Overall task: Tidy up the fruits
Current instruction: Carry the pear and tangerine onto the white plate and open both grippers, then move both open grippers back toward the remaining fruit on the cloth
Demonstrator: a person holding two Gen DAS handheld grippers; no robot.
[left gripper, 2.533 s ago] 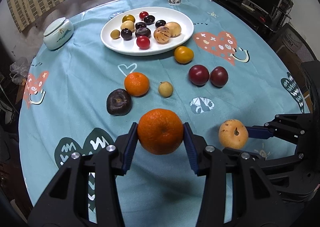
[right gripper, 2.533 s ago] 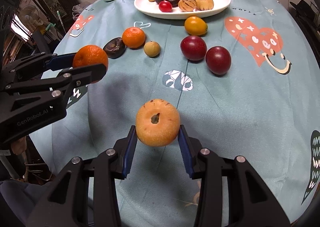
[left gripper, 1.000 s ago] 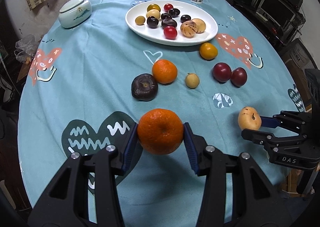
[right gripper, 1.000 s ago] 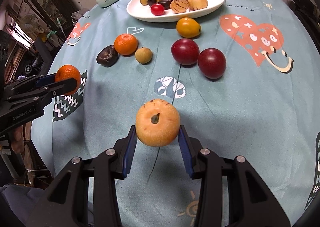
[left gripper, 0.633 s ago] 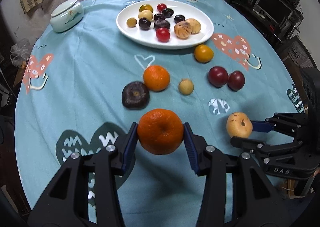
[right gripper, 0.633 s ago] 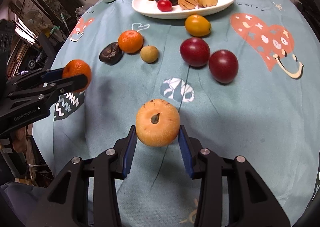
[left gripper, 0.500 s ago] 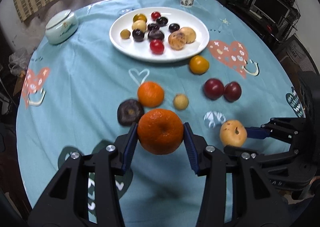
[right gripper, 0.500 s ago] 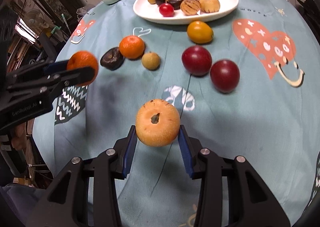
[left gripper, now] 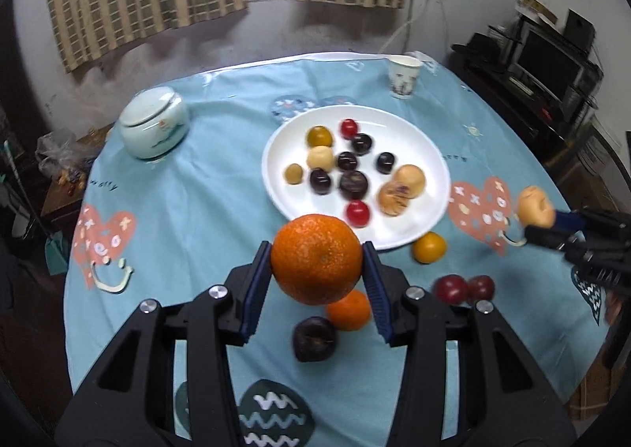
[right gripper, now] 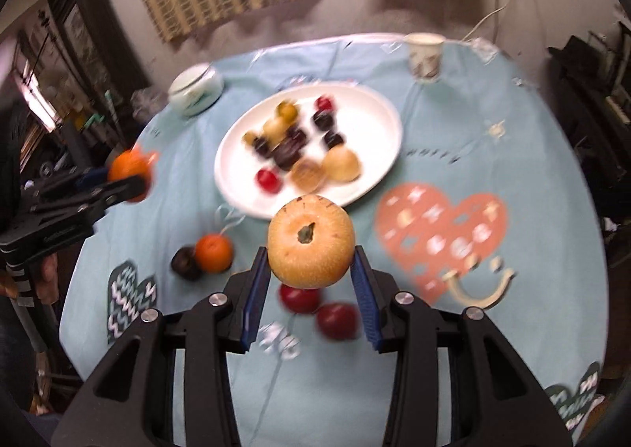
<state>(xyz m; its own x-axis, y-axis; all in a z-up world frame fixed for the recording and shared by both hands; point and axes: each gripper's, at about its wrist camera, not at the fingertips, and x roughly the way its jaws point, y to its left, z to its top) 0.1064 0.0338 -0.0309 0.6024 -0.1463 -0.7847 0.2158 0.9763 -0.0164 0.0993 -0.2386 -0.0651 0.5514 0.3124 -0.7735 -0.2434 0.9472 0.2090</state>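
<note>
Orange (left gripper: 316,258) clamped in left gripper (left gripper: 316,273), pear (right gripper: 311,241) in right gripper (right gripper: 311,273): lower gently onto bare plate (left gripper: 418,147), then release.

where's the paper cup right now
In the left wrist view the paper cup stands upright at the table's far edge, just beyond the white plate, toward its right side.

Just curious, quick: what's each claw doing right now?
Left claw: closed, holding an orange.
Right claw: closed, holding a tan round fruit.
</note>
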